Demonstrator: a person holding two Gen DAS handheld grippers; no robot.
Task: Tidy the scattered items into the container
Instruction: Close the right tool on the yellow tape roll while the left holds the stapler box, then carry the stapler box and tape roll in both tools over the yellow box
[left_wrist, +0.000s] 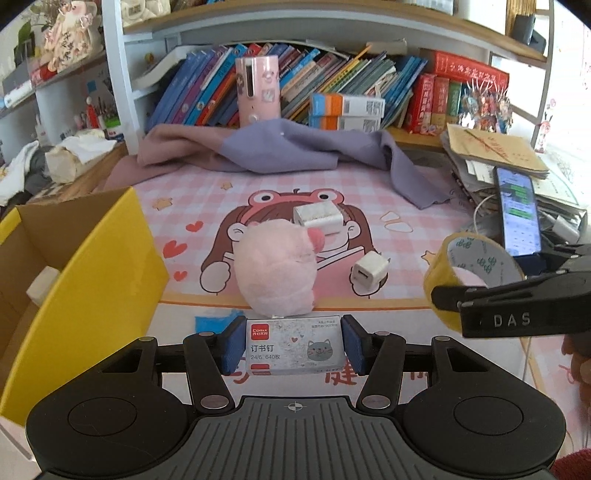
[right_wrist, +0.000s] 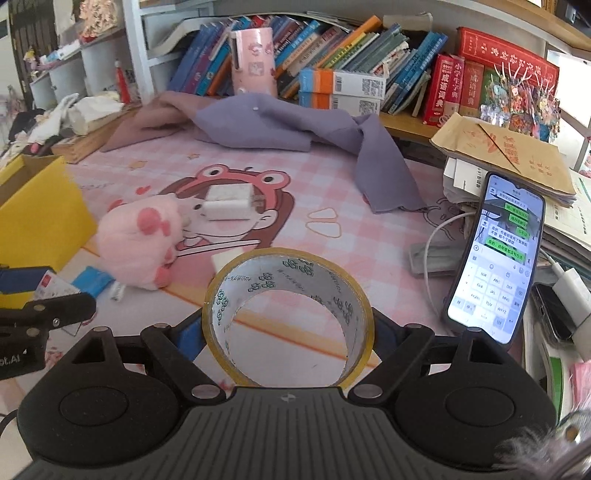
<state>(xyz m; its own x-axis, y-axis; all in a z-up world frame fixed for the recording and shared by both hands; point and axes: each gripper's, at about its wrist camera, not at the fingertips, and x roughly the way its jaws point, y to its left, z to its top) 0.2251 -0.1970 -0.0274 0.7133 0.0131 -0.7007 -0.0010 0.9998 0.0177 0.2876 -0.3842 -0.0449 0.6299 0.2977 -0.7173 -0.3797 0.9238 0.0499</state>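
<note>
Container: we see the yellow cardboard box (left_wrist: 92, 280) at the left edge of the left wrist view, open at the top, brown inside; a pale whitish item (left_wrist: 42, 284) lies in it, too little shown to name. In the right wrist view the same box sits at the left edge.
Staple box: we hold the flat staple box (left_wrist: 293, 345) in the left gripper (left_wrist: 293, 343) at lower centre of the left wrist view, its long axis running across the frame from pad to pad, printed face up, red label end to the left.
Left fingers: narrow, the blue pads (left_wrist: 232, 345) pressing on both short ends of the staple box.
Tape roll: we hold the yellowish tape roll (right_wrist: 288, 317) in the right gripper (right_wrist: 288, 332) at lower centre of the right wrist view, its hole facing up and toward the camera.
Right fingers: set wide, closed against the outer sides of the tape roll.
Plush toy: a pink plush toy (left_wrist: 275, 266) sits on the pink cartoon desk mat (left_wrist: 369, 192), just above the staple box in the left view.
Chargers: a large white charger (left_wrist: 319, 218) lies just beyond the plush; a small white charger cube (left_wrist: 369, 271) lies to its right.
Phone: a lit phone (right_wrist: 495, 258) leans at the right of the right wrist view.
Cloth: a purple cloth (right_wrist: 295, 125) lies bunched at the mat's far edge.
</note>
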